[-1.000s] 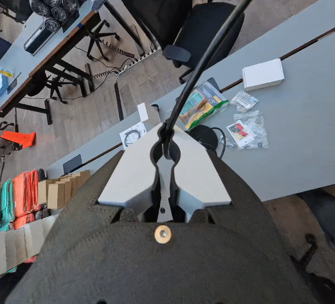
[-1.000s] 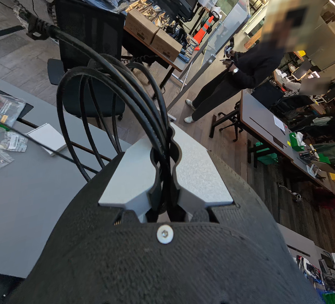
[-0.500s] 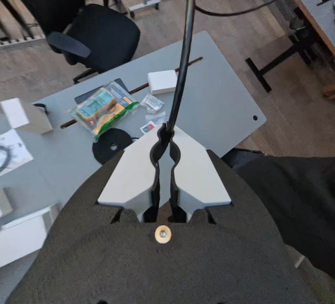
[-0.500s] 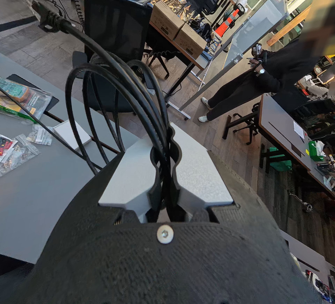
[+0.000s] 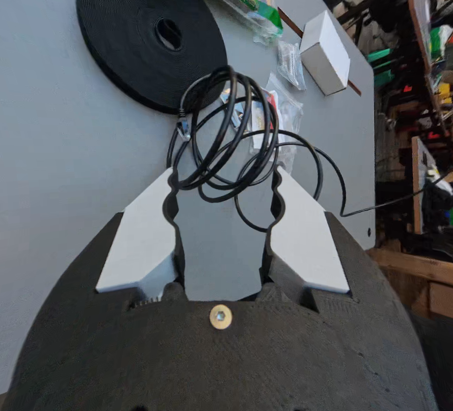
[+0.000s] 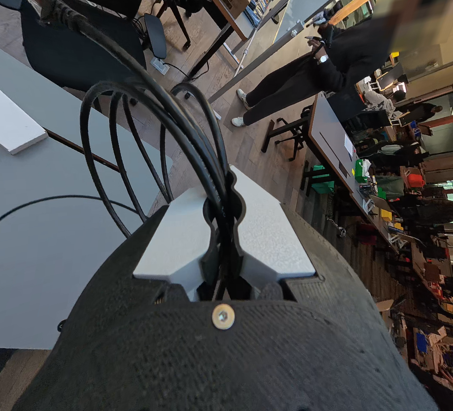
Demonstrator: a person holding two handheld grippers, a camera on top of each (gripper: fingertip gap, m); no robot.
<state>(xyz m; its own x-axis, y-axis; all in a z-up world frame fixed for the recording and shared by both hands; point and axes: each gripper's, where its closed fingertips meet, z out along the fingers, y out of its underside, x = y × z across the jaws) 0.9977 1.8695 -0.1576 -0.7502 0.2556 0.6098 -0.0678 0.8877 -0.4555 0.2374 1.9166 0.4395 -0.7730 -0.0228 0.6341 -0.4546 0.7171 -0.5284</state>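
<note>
Grey table (image 5: 61, 129); black cable (image 6: 171, 129) clamped between right fingers (image 6: 267, 225), near edge.

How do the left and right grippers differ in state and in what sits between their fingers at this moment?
The left gripper is open, its white fingers spread wide; the right gripper is shut. The left gripper holds nothing, loose loops of thin black cable hanging just ahead of it over the grey table; the right gripper clamps a bundle of black cable loops. Both share white fingers on a black body.
</note>
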